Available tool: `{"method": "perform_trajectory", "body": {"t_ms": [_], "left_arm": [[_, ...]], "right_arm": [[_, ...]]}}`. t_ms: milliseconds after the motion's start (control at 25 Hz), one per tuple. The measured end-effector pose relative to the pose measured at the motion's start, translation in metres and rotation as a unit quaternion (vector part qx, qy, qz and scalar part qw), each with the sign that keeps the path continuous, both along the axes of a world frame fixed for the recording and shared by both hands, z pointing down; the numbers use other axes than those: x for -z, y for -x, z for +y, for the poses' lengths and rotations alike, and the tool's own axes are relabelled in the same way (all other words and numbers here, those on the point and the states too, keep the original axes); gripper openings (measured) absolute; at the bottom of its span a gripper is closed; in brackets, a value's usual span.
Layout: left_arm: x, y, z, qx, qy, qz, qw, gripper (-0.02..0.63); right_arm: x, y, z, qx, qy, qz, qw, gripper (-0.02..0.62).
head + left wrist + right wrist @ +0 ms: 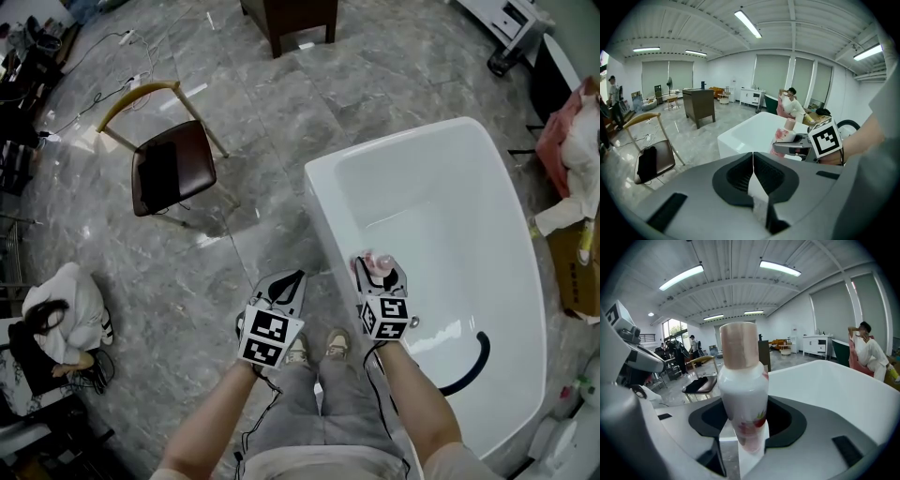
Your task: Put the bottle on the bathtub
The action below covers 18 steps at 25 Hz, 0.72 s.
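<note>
two tongs, one bottle held

the right tongs (pixel 378 279) are clamped on a white bottle (pixel 743 394) with a pinkish cap, upright between their jaws. right under and ahead of them lies the bathtub (pixel 323 187); whether the bottle's base touches its rim i cannot tell. the left tongs (pixel 753 164), just beside the right ones, are clenched on nothing, over the grey floor (pixel 234 84). a brown chair (pixel 173 167) stands well ahead of them.
</note>
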<state>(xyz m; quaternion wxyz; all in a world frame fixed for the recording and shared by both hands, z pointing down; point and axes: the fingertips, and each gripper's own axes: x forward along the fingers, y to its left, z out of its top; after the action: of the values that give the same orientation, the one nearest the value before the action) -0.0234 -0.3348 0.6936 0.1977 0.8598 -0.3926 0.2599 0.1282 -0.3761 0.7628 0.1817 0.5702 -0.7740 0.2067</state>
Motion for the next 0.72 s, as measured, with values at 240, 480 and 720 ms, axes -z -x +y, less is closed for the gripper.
{"method": "perform_trajectory", "body": {"t_ms": [240, 480, 720], "left_arm": [[0.003, 0.002, 0.01, 0.003, 0.008, -0.005, 1.0, 0.021], [0.021, 0.011, 0.02, 0.004, 0.005, -0.008, 0.9999, 0.021], [0.061, 0.022, 0.024, 0.011, -0.008, -0.01, 0.9999, 0.021]], "right_arm": [[-0.008, 0.011, 0.009, 0.014, 0.025, -0.003, 1.0, 0.304], [0.01, 0.015, 0.016, 0.009, 0.037, 0.001, 0.999, 0.316], [0.073, 0.025, 0.02, 0.019, 0.019, -0.016, 1.0, 0.322]]}}
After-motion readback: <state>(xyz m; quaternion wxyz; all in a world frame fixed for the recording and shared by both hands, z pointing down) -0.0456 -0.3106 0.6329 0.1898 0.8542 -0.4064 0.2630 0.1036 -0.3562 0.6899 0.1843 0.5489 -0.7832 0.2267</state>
